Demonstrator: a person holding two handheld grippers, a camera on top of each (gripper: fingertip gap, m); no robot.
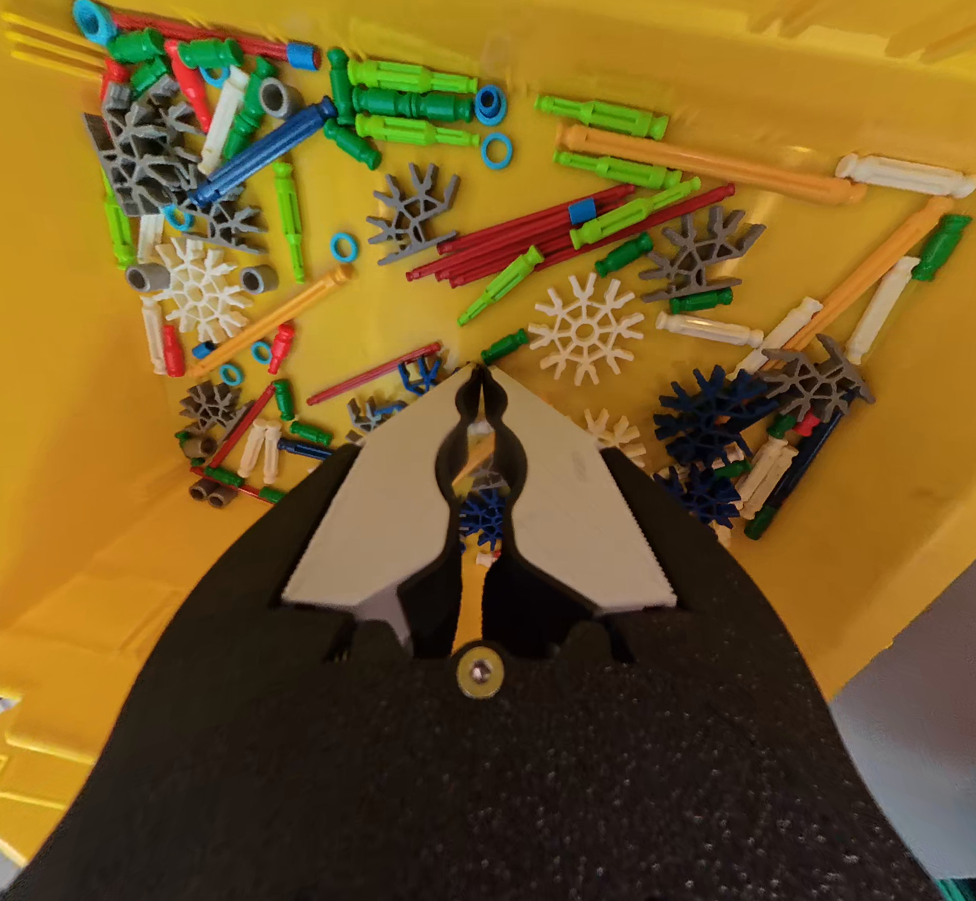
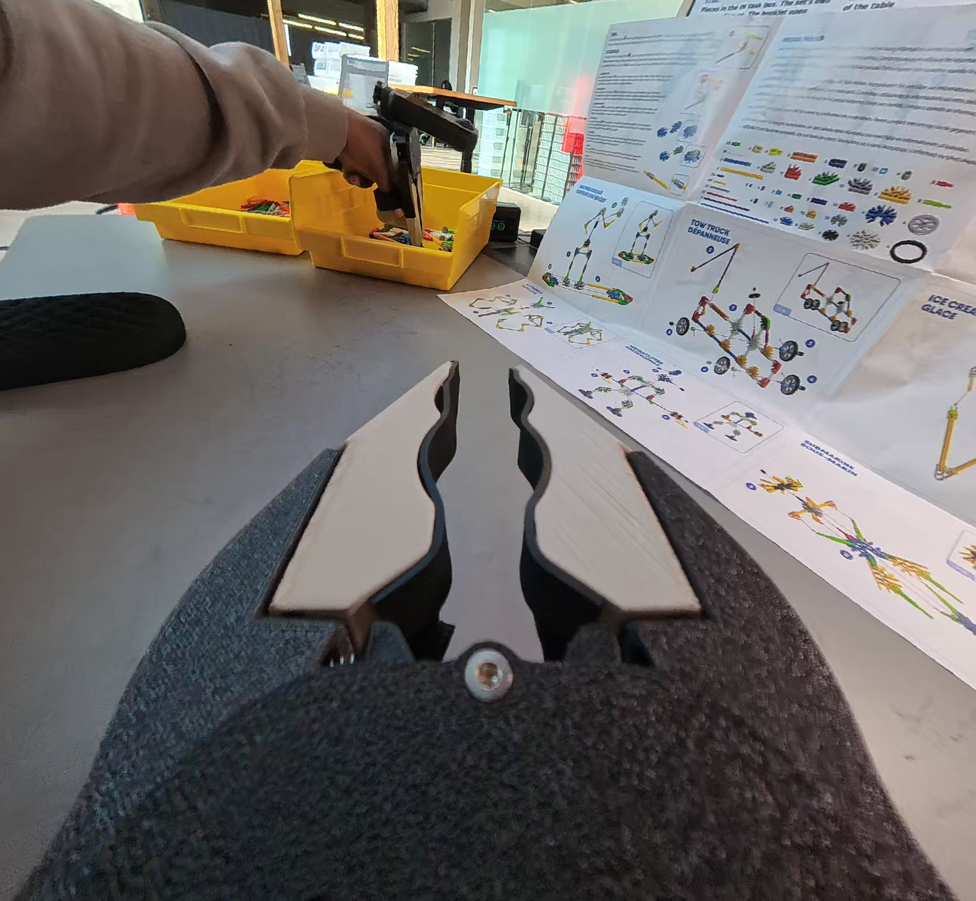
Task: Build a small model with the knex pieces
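- Left wrist view: our left gripper (image 1: 479, 371) sits tips-together, holding nothing, inside the yellow bin (image 1: 686, 20) above loose building-toy rods.
- Right wrist view: our right gripper (image 2: 483, 374), narrowly parted and empty, hovers over the grey table (image 2: 264, 400) beside an instruction sheet (image 2: 739, 321).

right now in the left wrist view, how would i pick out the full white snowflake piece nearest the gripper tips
Look on the floor of the yellow bin, just up and right of the closed left gripper. The white snowflake connector lies flat there beside a short dark green rod. It is a complete white wheel lying alone, unlike the grey half-fans nearby.
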